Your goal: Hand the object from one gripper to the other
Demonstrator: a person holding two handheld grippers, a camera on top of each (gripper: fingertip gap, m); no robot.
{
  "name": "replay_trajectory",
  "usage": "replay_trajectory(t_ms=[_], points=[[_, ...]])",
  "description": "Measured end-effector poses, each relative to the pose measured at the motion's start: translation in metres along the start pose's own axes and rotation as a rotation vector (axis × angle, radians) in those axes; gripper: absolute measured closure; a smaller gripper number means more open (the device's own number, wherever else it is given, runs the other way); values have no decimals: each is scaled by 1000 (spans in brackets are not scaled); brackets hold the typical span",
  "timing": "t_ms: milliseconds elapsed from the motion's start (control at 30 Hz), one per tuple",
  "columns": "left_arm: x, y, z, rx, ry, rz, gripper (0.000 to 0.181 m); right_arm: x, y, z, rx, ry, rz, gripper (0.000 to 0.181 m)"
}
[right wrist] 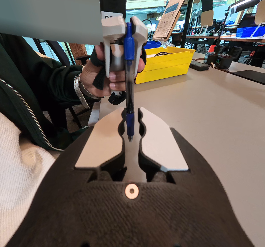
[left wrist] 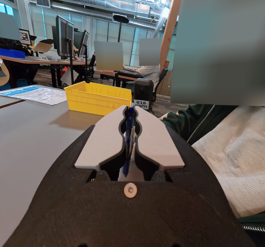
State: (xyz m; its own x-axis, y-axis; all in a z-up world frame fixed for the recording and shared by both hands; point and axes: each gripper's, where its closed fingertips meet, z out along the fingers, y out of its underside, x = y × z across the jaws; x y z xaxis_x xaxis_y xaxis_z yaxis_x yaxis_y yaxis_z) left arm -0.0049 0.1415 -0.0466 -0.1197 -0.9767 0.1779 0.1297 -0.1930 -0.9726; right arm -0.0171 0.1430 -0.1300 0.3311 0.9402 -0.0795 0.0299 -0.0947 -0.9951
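Pen (right wrist: 129,74) hangs upright above the worktop (right wrist: 200,104), pinched near its clicker end by the left claw (right wrist: 128,23). The right claw (right wrist: 131,109) is narrowly parted around the blue grip, not yet clamping. The risk, I think — if the left lets go before the right bites, the pen drops or tilts away.

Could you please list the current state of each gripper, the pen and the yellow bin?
Left gripper: shut on the pen.
Right gripper: open, fingers on either side of the pen's grip end.
Pen: held by its clicker end, tip pointing down between the right fingers.
Yellow bin: on the table, cables inside.
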Motion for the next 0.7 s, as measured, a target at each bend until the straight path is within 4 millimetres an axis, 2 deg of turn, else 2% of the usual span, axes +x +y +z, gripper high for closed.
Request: replay_trajectory(t_ms=[300, 333, 433, 533, 700], points=[[0, -1, 0, 13, 9, -25, 176, -3, -1, 0, 0, -11, -11, 171], [0, -2, 0, 20, 13, -32, 174, -3, -1, 0, 1, -13, -11, 171], [-3, -5, 0, 50, 12, -53, 152, -4, -4, 0, 22, -24, 1, 171], [-7, -5, -1, 73, 2, -60, 138, -4, -11, -3, 66, -45, 39, 171], [1, 5, 2, 50, 137, -116, 140, -17, -29, -15, 196, -210, 180, 171]])
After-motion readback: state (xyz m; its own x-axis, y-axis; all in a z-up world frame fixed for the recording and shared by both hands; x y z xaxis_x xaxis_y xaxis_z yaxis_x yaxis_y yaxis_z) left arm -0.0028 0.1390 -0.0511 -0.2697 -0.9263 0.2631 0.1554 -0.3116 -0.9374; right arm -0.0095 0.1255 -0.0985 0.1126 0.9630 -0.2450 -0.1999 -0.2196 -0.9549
